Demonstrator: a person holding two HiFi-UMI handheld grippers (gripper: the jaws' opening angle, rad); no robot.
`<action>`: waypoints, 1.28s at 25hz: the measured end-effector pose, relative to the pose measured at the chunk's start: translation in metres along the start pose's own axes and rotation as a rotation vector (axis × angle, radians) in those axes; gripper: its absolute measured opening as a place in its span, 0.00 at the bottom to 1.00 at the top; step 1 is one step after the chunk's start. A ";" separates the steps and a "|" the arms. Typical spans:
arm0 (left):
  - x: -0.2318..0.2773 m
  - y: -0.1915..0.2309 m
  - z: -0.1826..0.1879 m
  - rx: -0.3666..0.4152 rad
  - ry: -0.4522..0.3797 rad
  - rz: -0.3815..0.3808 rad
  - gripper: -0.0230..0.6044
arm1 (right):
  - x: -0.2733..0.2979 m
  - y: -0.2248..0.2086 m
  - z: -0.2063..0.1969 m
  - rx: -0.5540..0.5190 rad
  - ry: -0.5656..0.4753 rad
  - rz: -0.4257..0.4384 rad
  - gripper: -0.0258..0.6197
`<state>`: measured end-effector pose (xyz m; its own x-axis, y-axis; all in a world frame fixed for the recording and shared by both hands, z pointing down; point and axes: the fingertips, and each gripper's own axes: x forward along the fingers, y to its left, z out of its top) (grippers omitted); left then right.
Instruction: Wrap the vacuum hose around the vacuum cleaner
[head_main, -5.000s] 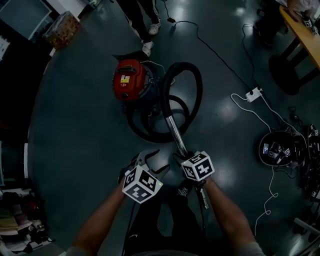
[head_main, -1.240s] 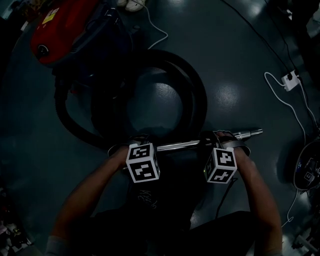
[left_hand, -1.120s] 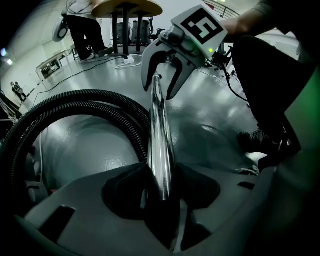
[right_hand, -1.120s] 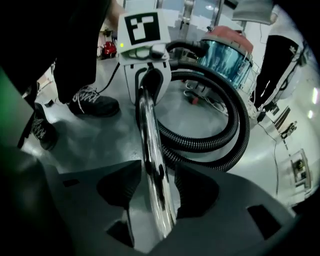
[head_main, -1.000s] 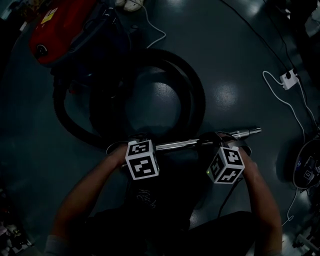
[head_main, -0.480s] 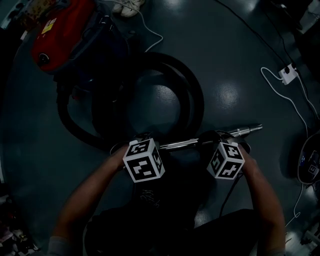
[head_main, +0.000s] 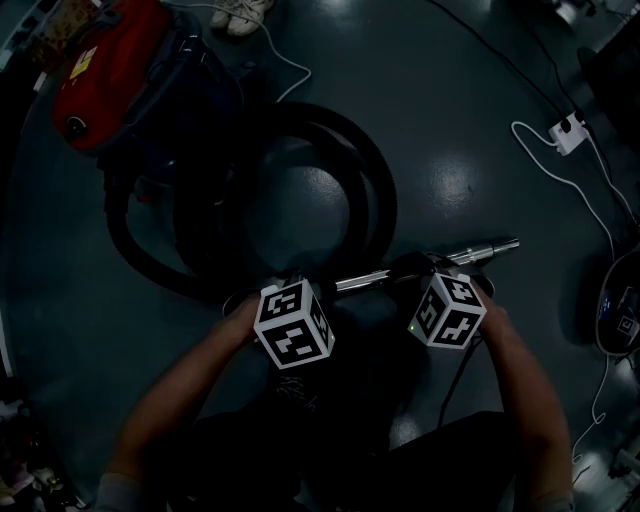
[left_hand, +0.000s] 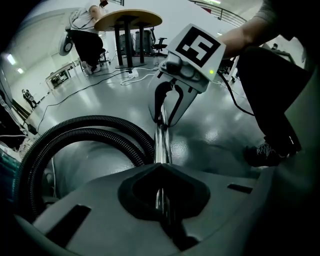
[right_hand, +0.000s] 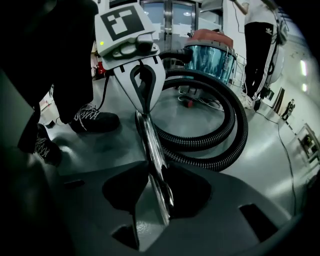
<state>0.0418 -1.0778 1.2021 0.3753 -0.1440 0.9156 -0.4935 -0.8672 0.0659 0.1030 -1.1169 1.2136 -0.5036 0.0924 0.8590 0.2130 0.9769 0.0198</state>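
Two claws, so what have they got?

Your left claw (left_hand: 160, 170) has just snapped fully closed and clamps the metal wand (head_main: 480, 250), which runs through the notch between its jaws. Your right claw (right_hand: 155, 172) has just narrowed as well and grips the same wand at a middling gap, nearer the free end.

What differs from before?

Five seconds back you held the wand pointing away from you, toward the vacuum cleaner (head_main: 105, 65). You have since swung it crosswise, and over the last second it has kept that lie while the left jaws shut.

Which way does it lie?

Its long axis runs left to right in front of you, the right end tipped slightly away from you. The bare chrome tip sticks out past your right claw, the middle stretch spans the gap between your claws, and you hold it above the floor (head_main: 470, 150).

And farther out?

The black hose (head_main: 385, 190) lies in loops on the floor just beyond the wand, between it and the red cleaner at the upper left of the head view. A white power strip (head_main: 566, 132) lies well off to your right.
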 end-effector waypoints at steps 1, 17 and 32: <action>-0.001 0.000 0.001 0.006 -0.003 -0.002 0.05 | -0.001 0.000 0.001 0.012 -0.006 0.011 0.22; -0.046 0.020 0.024 -0.086 -0.134 0.015 0.05 | -0.028 -0.017 0.048 0.257 -0.143 -0.013 0.05; -0.211 0.002 0.113 -0.050 -0.252 0.104 0.05 | -0.202 -0.015 0.107 0.417 -0.224 -0.374 0.05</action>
<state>0.0507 -1.1029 0.9643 0.5004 -0.3507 0.7916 -0.5757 -0.8177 0.0017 0.1116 -1.1300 0.9854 -0.6552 -0.2776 0.7026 -0.3360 0.9401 0.0581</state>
